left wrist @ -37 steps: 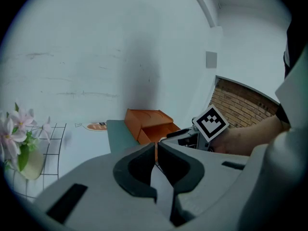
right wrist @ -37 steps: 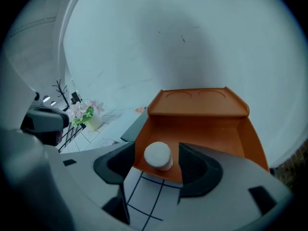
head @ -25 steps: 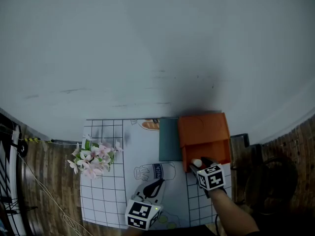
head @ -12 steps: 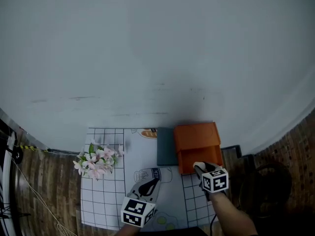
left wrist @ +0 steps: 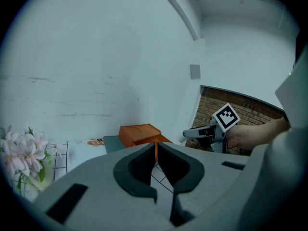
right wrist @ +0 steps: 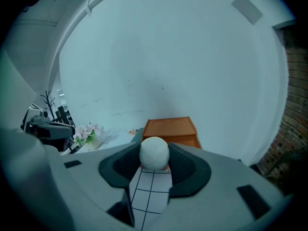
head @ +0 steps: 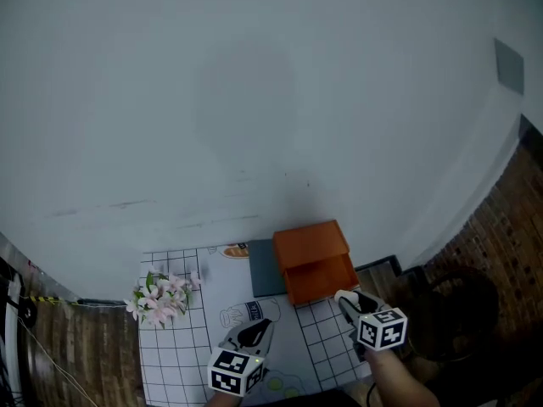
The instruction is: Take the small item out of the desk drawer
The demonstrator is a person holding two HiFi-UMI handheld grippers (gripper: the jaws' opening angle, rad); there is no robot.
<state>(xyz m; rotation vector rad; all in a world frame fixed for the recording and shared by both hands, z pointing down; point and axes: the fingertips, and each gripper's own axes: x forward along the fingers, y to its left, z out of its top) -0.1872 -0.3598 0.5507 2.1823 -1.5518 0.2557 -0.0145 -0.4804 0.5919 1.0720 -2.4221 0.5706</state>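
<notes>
Compared with a second ago, the orange drawer box lies nearer frame centre. At lower right, the right gripper is drawn back, clamped on the white ball just outside it. The left gripper is closed and empty. Better to keep the squeeze steady, since a round ball can slip.

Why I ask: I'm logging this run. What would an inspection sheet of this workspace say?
Surface: grid-printed mat on a table against a pale wall.
Job's things: orange drawer box, drawer pulled out; white ball held clear of it.
Clutter: pink flowers; grey-green pad beside the box.
Grippers: left tool jaws together, empty; right tool gripping the white ball.
Cables: nothing seen on the mat.
Surroundings: brick wall at right.
</notes>
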